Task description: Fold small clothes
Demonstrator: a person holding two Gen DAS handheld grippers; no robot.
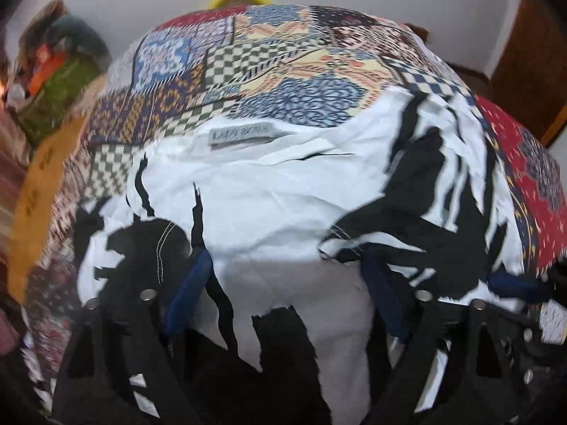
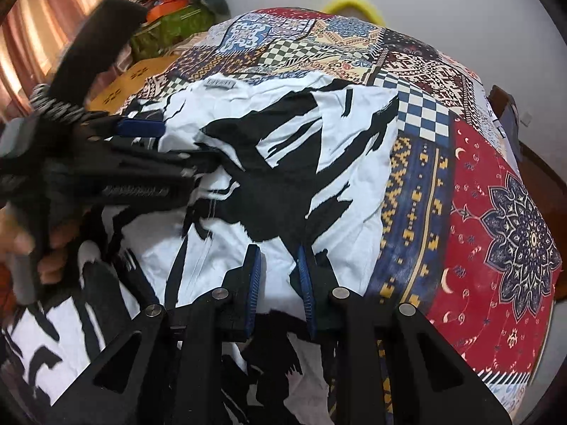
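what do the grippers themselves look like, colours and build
Both grippers are black, with angular frames that have triangular cut-outs and silver round pivot pins. The right gripper has blue ribbed pads. The left gripper has dark blue pads too. A bare hand grips its handle.

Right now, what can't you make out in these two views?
- Label text on the shirt: left wrist view, too blurred to read.
- Near hem of the shirt: both views, hidden under the left gripper and right gripper.
- Yellow ring: mostly hidden behind the patchwork cloth.
- Clutter pile: left wrist view, motion-blurred at the edge.
- Left gripper in right wrist view: blurred.
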